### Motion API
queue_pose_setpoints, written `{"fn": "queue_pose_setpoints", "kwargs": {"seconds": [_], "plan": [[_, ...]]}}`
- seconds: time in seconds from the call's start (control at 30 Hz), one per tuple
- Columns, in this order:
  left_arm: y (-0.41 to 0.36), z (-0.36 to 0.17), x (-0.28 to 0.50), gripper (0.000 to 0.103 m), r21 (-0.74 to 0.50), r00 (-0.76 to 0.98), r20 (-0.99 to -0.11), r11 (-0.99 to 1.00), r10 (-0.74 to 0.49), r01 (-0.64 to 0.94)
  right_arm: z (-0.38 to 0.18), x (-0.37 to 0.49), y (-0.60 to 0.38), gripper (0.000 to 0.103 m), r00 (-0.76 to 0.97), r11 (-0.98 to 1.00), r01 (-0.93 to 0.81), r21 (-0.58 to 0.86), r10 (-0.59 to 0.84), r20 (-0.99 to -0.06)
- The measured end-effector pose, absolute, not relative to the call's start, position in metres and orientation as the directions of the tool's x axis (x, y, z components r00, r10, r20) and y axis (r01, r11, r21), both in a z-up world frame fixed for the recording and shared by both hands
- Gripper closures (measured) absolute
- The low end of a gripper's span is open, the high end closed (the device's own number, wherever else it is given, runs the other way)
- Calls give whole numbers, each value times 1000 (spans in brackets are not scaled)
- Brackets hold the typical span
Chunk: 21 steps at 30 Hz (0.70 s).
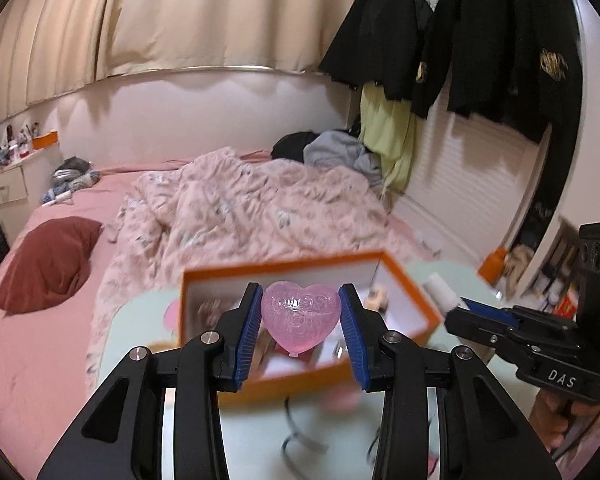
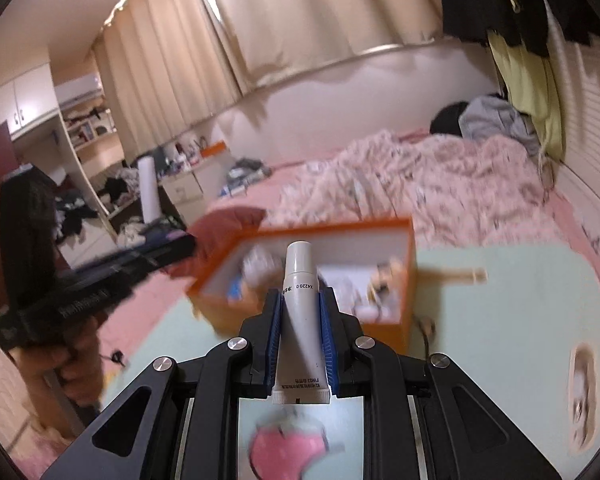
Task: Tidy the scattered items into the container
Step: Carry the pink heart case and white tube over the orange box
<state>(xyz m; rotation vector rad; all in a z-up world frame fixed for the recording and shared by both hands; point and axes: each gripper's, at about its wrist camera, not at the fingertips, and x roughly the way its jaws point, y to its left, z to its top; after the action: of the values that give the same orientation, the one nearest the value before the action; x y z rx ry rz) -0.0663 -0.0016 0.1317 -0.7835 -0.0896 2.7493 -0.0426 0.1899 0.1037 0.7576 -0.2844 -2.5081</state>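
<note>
Left gripper (image 1: 300,320) is seen pinching a pink heart (image 1: 300,316) between blue pads, held above an open orange box (image 1: 284,268) on a pale green mat (image 1: 140,328). A rumpled pink blanket (image 1: 240,208) lies behind the box. From the right wrist, the right gripper (image 2: 300,336) is clamped on a white tube (image 2: 300,312), pointed toward the same box (image 2: 332,228), where small blurred items are seen. A pink blurred thing (image 2: 288,448) lies on the mat beneath.
</note>
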Motion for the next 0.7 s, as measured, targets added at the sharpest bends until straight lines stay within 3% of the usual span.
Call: {"fn": "queue_pose_setpoints", "kwargs": {"seconds": [0.17,0.33,0.47,0.6,0.7], "plan": [[4,126,-114,63,-194,-816,-481,-947,321,-258,116,-97,174,85,-751,-878,340,338,-470,-464],[0,76,-151,63,-325,-774,-516,-920,368,-220,75,-132,169,85,-754,-897,273,349,-424,-501],[5,60,-150,63,-236,-785,-547,-953,292,-190,60,-133,161,85,-757,-928,252,275,-366,-541],[-3,56,-156,63,-300,-764,-560,-938,322,-175,57,-138,165,85,-755,-922,248,298,-377,-537],[-2,55,-155,63,-278,-770,-563,-946,301,-167,56,-139,167,85,-756,-922,246,301,-376,-536]]}}
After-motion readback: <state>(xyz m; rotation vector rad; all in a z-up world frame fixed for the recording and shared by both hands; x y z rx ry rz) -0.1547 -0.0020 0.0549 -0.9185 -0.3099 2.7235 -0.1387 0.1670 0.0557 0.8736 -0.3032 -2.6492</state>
